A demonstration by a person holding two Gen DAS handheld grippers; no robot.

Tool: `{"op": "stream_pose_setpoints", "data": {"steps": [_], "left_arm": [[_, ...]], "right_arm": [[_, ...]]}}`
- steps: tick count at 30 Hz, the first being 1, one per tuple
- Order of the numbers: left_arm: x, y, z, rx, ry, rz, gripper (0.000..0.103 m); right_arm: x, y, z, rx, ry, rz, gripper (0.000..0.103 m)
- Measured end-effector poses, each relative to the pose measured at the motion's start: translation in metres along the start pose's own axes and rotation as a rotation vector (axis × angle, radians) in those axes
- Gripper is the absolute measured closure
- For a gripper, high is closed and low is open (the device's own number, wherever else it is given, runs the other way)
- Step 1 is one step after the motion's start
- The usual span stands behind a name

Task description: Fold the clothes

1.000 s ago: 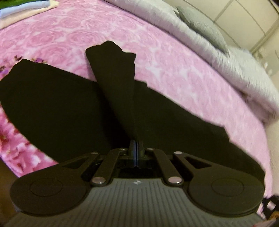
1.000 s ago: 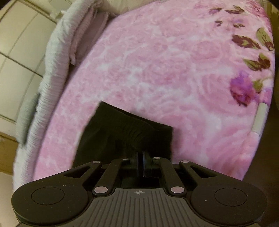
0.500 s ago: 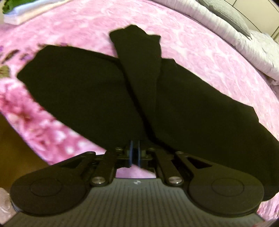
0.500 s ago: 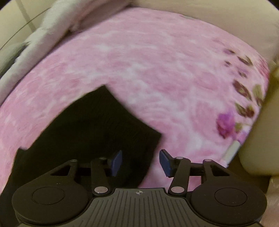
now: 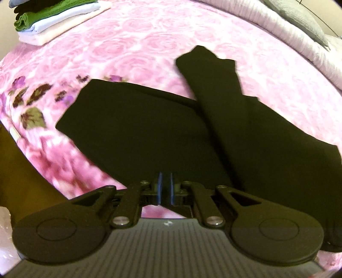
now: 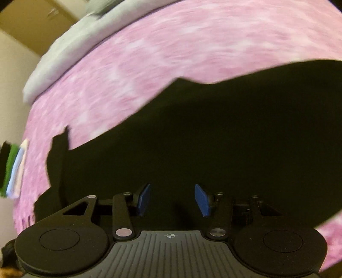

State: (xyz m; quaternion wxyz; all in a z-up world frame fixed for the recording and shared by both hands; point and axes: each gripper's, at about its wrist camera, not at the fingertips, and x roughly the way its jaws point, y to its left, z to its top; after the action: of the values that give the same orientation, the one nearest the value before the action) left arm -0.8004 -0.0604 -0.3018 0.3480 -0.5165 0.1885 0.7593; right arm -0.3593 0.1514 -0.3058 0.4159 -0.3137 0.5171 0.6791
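Note:
A black long-sleeved garment (image 5: 139, 132) lies spread on the pink rose-patterned bedcover (image 5: 149, 38). One sleeve (image 5: 215, 85) is folded across its body and points toward the far side. My left gripper (image 5: 165, 191) sits at the garment's near edge, its blue pads almost together with a fold of black cloth pinched between them. In the right wrist view, which is blurred, the same garment (image 6: 213, 128) fills the middle. My right gripper (image 6: 173, 198) hovers over it, blue pads wide apart with nothing clamped between them.
A stack of folded clothes (image 5: 55, 19), green, pale blue and cream, rests at the bedcover's far left corner and shows again as the stack (image 6: 14, 169) at the left of the right wrist view. A white duvet (image 5: 288, 32) and grey pillow (image 5: 299, 15) line the far side. The bed's edge drops off at the left (image 5: 19, 162).
My right gripper opened, let go of the sleeve's cuff and swung over the garment's body. The left view shifted sideways, bringing the folded stack into sight, with the cloth still between its pads.

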Motion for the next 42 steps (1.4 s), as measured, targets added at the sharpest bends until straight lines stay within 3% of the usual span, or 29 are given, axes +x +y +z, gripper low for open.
{"op": "stream_pose_setpoints", "data": {"steps": [6, 11, 17, 21, 26, 30, 31, 32, 33, 37, 40, 42], "left_arm": [[0.035, 0.047, 0.038, 0.023, 0.029, -0.006, 0.099], [0.057, 0.075, 0.089, 0.075, 0.043, -0.020, 0.099], [0.075, 0.094, 0.137, 0.128, 0.078, -0.087, 0.098], [0.076, 0.112, 0.141, 0.094, 0.115, -0.106, 0.098], [0.070, 0.137, 0.130, -0.011, 0.168, -0.129, 0.098], [0.067, 0.151, 0.124, -0.066, 0.192, -0.156, 0.098], [0.067, 0.154, 0.124, -0.078, 0.191, -0.161, 0.098], [0.068, 0.157, 0.124, -0.091, 0.188, -0.165, 0.098], [0.067, 0.159, 0.124, -0.104, 0.185, -0.167, 0.098], [0.057, 0.173, 0.122, -0.171, 0.164, -0.188, 0.098], [0.047, 0.189, 0.115, -0.241, 0.158, -0.185, 0.098], [0.041, 0.200, 0.109, -0.284, 0.154, -0.184, 0.098]], "right_arm": [[0.043, 0.067, -0.005, -0.002, 0.021, 0.006, 0.052], [0.075, 0.128, -0.006, 0.013, 0.010, -0.006, 0.052], [0.124, 0.194, 0.005, 0.027, -0.022, 0.090, 0.052], [0.154, 0.218, 0.008, 0.059, -0.002, 0.188, 0.052], [0.190, 0.228, 0.007, 0.041, 0.032, 0.103, 0.052], [0.197, 0.223, 0.013, 0.074, 0.019, 0.130, 0.052], [0.198, 0.227, 0.014, 0.041, 0.022, 0.147, 0.055], [0.199, 0.231, 0.014, 0.008, 0.025, 0.164, 0.068], [0.200, 0.235, 0.015, -0.026, 0.028, 0.182, 0.097], [0.177, 0.291, -0.008, -0.352, -0.036, 0.228, 0.099], [0.146, 0.344, -0.059, -0.747, -0.072, 0.237, 0.098], [0.146, 0.369, -0.105, -0.971, -0.013, 0.222, 0.098]]}}
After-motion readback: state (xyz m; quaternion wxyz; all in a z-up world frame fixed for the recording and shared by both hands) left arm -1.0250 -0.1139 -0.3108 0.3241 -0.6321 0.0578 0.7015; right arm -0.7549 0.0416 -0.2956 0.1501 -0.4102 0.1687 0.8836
